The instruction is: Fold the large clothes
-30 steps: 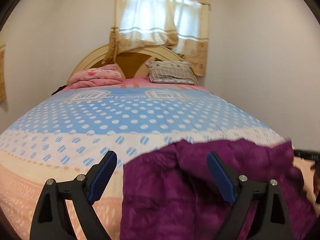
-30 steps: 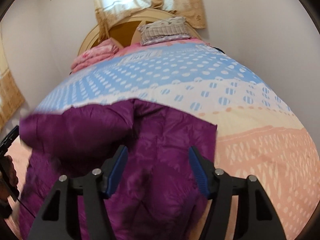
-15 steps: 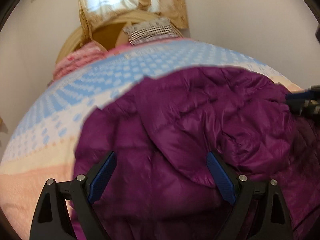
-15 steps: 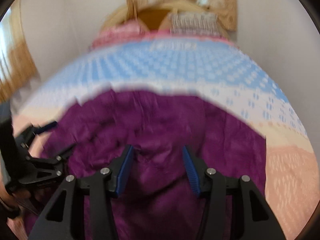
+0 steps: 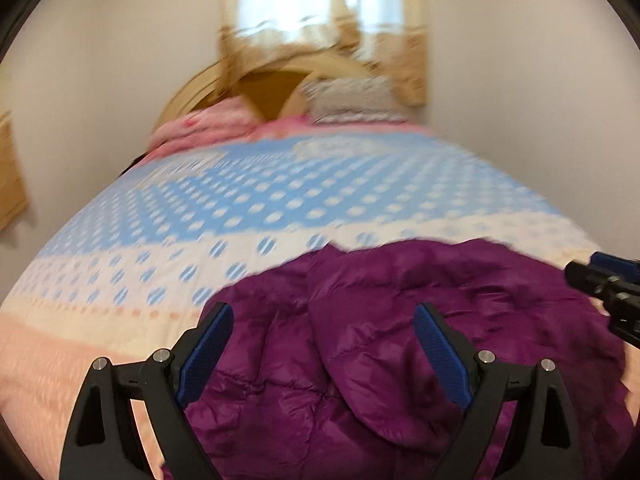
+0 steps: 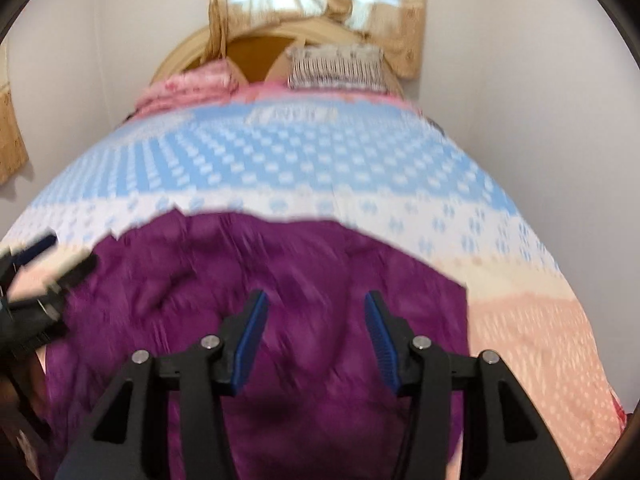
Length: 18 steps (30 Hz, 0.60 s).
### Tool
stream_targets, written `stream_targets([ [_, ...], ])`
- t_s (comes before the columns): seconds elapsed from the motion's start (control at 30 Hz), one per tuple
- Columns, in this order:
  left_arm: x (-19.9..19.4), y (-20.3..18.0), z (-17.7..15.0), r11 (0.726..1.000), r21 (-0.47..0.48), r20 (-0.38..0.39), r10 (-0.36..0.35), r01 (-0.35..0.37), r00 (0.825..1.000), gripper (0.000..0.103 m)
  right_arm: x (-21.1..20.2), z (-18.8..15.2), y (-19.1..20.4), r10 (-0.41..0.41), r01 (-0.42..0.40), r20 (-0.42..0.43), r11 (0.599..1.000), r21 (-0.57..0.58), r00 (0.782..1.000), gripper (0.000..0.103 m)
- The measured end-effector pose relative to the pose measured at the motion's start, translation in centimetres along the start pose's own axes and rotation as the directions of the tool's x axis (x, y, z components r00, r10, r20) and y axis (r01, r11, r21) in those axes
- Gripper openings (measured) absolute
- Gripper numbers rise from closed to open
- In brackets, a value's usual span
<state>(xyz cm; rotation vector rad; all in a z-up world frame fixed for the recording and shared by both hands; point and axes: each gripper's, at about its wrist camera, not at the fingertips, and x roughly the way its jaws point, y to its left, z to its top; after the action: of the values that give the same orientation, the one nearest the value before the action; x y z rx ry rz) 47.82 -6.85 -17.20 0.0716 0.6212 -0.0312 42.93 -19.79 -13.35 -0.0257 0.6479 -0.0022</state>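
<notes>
Purple jacket (image 5: 400, 340) is noted at 6 o'clock. Bedspread (image 5: 280, 208) is banded: blue with white dots, white with blue dots, then peach. Blue pads (image 6: 250, 340) are seen on black gripper fingers.

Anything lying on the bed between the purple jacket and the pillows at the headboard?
Nothing: both wrist views show only bare dotted bedspread between the purple jacket and the striped pillow and pink pillow.

Both views are smeared by motion; the bedspread (image 6: 320, 152) dots blur into streaks, and its printed lettering at 12 o'clock cannot be read; the purple padded jacket (image 5: 380, 360) runs off the bottom edge, its sleeves and full outline untellable; the right gripper (image 5: 608, 284) is cut off at 3 o'clock; the left gripper (image 6: 44, 276), blurred, is cut off at 9 o'clock.
</notes>
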Motion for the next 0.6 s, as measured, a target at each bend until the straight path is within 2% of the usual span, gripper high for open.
stream_targets([
  [0.07, 2.4, -0.6, -0.9, 0.998, -0.022, -0.051, 0.060, -0.061, 0.997, 0.092, 2.4, -0.4, 0.8, 0.006, -0.006, -0.002, 0.999, 0.040, 1.000, 0.046],
  [0.13, 4.6, -0.9, -2.0, 0.997, -0.019, -0.114, 0.074, -0.077, 0.991, 0.092, 4.8, -1.6, 0.9, 0.043, -0.039, -0.037, 0.996, 0.083, 0.998, 0.045],
  [0.17, 5.5, -1.1, -2.5, 0.996, -0.014, -0.142, 0.084, -0.087, 0.986, 0.092, 6.3, -2.6, 1.1, 0.038, -0.031, -0.070, 0.995, 0.091, 0.997, 0.043],
  [0.3, 7.0, -0.9, -3.5, 0.998, -0.030, -0.197, 0.047, -0.054, 0.979, 0.093, 8.5, -5.2, 1.2, 0.013, -0.007, -0.100, 0.998, 0.061, 0.995, 0.043],
  [0.6, 7.7, -0.7, -3.3, 0.999, -0.038, -0.261, 0.020, -0.031, 0.965, 0.095, 8.8, -5.2, 1.1, 0.011, -0.003, -0.128, 0.998, 0.063, 0.992, 0.043],
])
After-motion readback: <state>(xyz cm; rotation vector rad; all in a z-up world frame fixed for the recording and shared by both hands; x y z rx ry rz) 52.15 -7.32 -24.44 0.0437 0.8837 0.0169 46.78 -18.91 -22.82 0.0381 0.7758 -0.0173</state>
